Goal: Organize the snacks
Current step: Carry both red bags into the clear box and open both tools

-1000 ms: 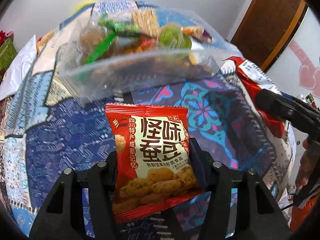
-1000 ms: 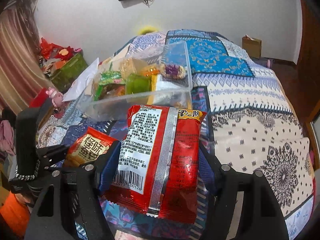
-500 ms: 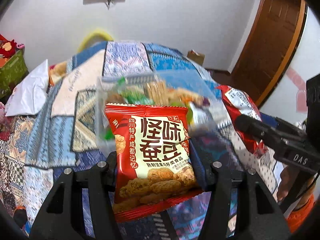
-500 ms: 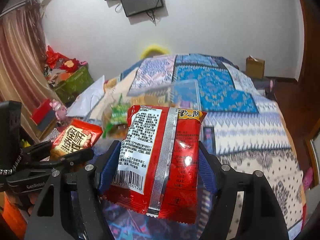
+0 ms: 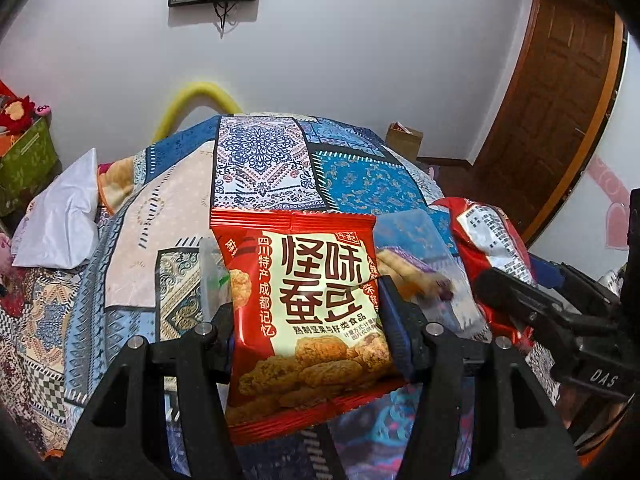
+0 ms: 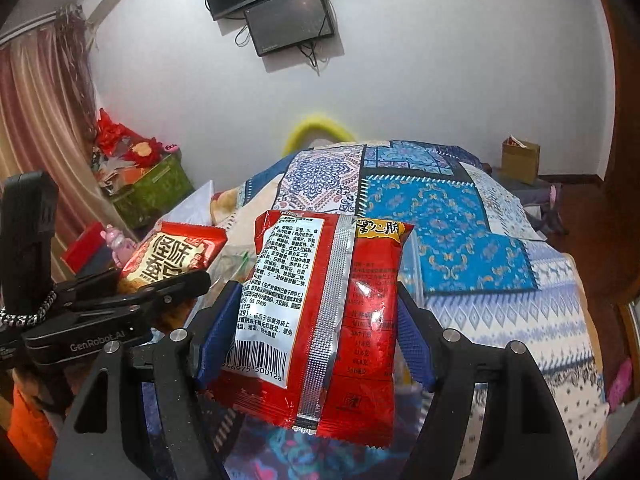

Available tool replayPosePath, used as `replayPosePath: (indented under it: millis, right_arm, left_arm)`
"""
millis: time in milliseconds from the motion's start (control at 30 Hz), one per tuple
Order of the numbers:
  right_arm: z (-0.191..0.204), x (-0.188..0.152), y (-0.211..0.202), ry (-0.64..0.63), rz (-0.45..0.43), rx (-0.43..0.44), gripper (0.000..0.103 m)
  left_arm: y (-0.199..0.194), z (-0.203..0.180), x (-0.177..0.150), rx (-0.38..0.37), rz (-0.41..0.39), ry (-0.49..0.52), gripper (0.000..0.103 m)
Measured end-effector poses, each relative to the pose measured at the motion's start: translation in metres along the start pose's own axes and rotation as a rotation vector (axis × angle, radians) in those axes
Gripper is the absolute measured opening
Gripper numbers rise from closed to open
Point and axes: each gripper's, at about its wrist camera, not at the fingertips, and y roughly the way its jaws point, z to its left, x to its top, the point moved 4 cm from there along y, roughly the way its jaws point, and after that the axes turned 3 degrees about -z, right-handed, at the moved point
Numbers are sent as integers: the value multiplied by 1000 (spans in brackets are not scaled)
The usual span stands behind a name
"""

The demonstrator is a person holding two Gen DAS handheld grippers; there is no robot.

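Note:
My left gripper (image 5: pixel 306 312) is shut on a red and cream broad-bean snack packet (image 5: pixel 308 312), held upright above the bed. My right gripper (image 6: pixel 316 312) is shut on a red crisp packet (image 6: pixel 320 320), its back with barcode facing me. Each packet also shows in the other view: the crisp packet (image 5: pixel 492 240) at the right, the bean packet (image 6: pixel 176 256) at the left. A clear plastic box of mixed snacks (image 5: pixel 424 280) lies on the bed just behind both packets, mostly hidden.
The patchwork bedspread (image 6: pixel 440 208) stretches ahead to a white wall. A white pillow (image 5: pixel 60 216) and a green box (image 6: pixel 152 188) are at the left. A wooden door (image 5: pixel 560 92) stands at the right, with a cardboard box (image 6: pixel 520 160) near the bed's far end.
Both grippers have risen and tilted up with their packets still held. The clear snack box has dropped from the upper middle of both views to behind the packets.

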Motion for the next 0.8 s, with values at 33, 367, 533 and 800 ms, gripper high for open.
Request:
replayPosePath:
  millis: [33,367,533,800]
  right_arm:
    - [-1,0,6,-2,6,-2,70]
    - [-17,-4,63,3,102,-13,70]
    - [-18,-7,80,-13,134,-25,70]
    - [-23,-11,86,6,164,-31,71]
  left_arm:
    - [5,1,1,-3,4,-4,57]
    - [63,17,4,31,59,-41,57]
    - [82,23,2,26,89,-72,57]
    - [78,23,1,13,65,-46,62]
